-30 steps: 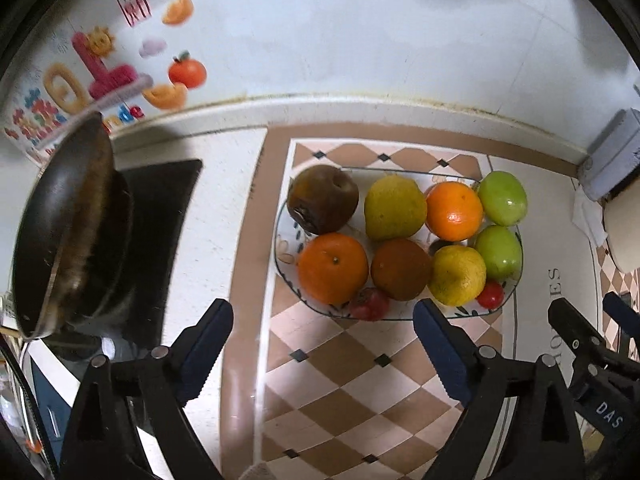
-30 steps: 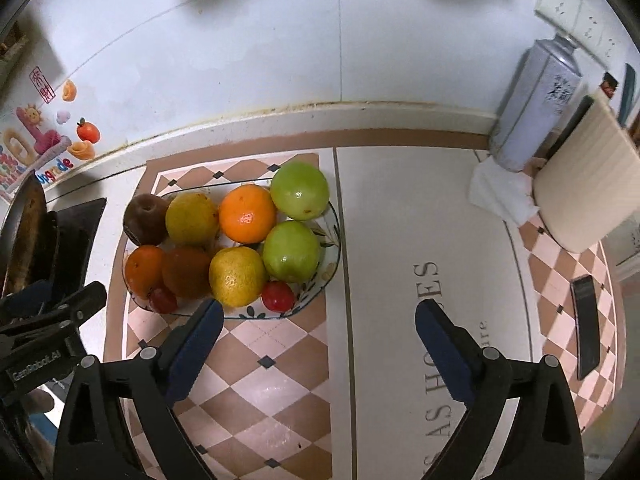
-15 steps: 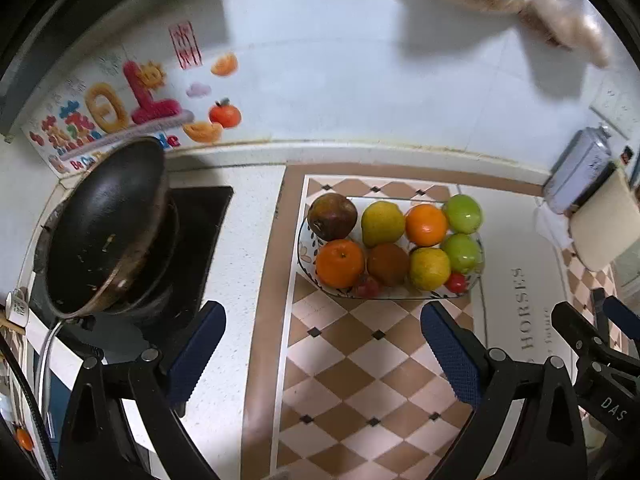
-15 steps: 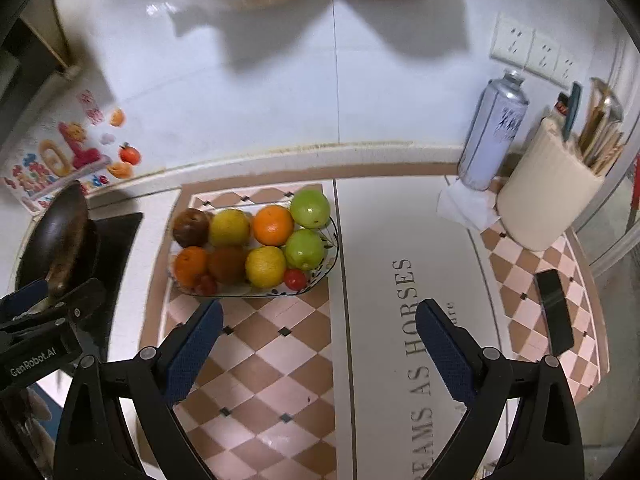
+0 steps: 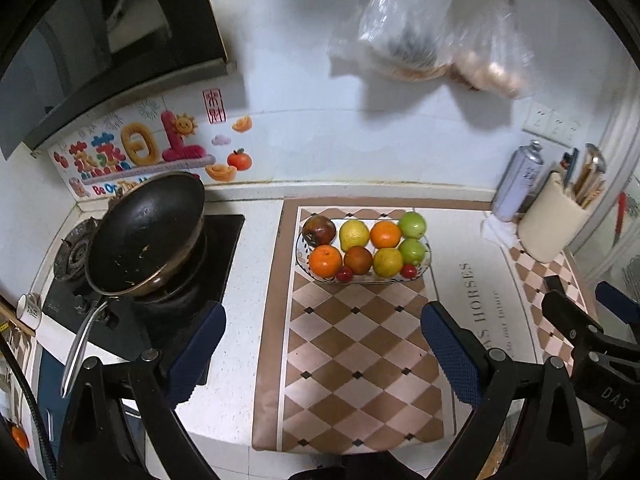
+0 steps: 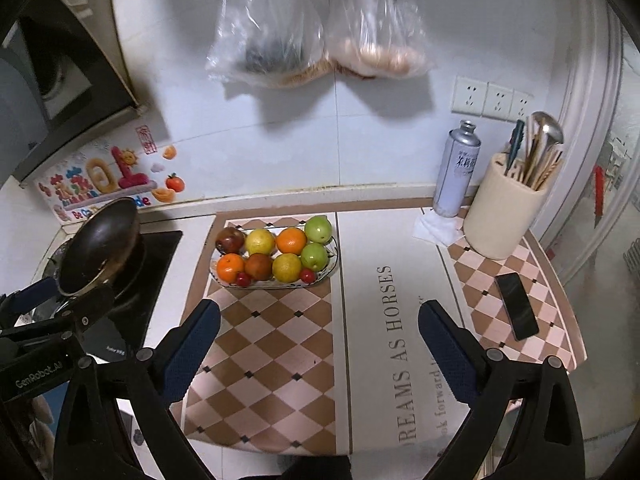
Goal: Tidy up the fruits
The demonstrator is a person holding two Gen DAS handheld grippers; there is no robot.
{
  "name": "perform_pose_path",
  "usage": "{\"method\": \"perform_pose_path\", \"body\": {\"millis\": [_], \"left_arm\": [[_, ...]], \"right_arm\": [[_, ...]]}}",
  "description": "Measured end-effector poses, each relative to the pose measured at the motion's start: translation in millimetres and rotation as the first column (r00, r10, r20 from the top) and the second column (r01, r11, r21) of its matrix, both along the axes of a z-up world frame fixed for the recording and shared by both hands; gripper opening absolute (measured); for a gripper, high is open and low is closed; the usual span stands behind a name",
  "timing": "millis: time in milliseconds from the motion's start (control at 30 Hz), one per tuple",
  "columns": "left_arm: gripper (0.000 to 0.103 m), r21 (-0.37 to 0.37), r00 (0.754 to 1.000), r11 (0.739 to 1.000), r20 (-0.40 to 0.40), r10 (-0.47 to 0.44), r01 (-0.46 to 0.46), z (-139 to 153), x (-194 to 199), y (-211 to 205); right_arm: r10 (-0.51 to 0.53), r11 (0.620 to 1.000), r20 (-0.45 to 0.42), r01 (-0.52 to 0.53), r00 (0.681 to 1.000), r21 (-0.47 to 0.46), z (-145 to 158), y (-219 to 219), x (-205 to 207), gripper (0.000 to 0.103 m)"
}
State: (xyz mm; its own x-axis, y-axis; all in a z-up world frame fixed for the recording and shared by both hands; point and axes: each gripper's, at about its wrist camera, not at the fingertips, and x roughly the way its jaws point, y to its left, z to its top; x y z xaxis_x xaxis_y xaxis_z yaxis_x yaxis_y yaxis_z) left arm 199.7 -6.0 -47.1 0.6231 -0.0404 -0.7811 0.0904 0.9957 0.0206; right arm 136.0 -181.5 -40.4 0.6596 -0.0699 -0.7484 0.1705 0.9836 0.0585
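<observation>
An oval patterned dish (image 5: 427, 258) (image 6: 335, 258) sits at the back of the checkered mat and holds fruit in two rows: a dark brown fruit (image 5: 319, 230), yellow ones, oranges (image 5: 325, 261), two green apples (image 5: 412, 224) and small red tomatoes (image 5: 344, 274). My left gripper (image 5: 324, 346) is open and empty, well in front of the dish and above the mat. My right gripper (image 6: 320, 342) is open and empty, also back from the dish, over the mat's right half.
A black pan (image 5: 146, 232) sits on the stove at left. A spray can (image 6: 456, 168), a cream utensil holder (image 6: 504, 220) and a phone (image 6: 517, 306) are at right. Plastic bags (image 6: 316, 36) hang on the wall above.
Both grippers have pulled up and back from the dish, which now looks much smaller and farther. Both stay open and empty. The fruit has not moved.
</observation>
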Motion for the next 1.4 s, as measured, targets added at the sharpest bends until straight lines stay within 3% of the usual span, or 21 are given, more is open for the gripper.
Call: {"method": "perform_pose_path", "body": {"millis": [267,533,867,1400], "left_arm": [[0.1,-0.005,0.999,1.0,0.048,-0.025,0.025,26,-47,5],[0.1,-0.023,0.999,1.0,0.052,-0.016,0.017,35,-64,7],[0.1,-0.014,0.998,1.0,0.056,0.025,-0.024,34,-39,-7],[0.102,0.055,0.997,0.996,-0.029,0.071,-0.069,-14,37,-29]], "right_arm": [[-0.003,1.0,0.037,0.003,0.999,0.005,32,9,-50,0.101],[0.015,0.999,0.044,-0.017,0.999,0.032,41,4,-66,0.101],[0.033,0.999,-0.001,-0.032,0.999,0.027,26,-13,-21,0.102],[0.034,0.999,-0.078,-0.035,0.996,-0.017,-21,-32,73,0.102]]}}
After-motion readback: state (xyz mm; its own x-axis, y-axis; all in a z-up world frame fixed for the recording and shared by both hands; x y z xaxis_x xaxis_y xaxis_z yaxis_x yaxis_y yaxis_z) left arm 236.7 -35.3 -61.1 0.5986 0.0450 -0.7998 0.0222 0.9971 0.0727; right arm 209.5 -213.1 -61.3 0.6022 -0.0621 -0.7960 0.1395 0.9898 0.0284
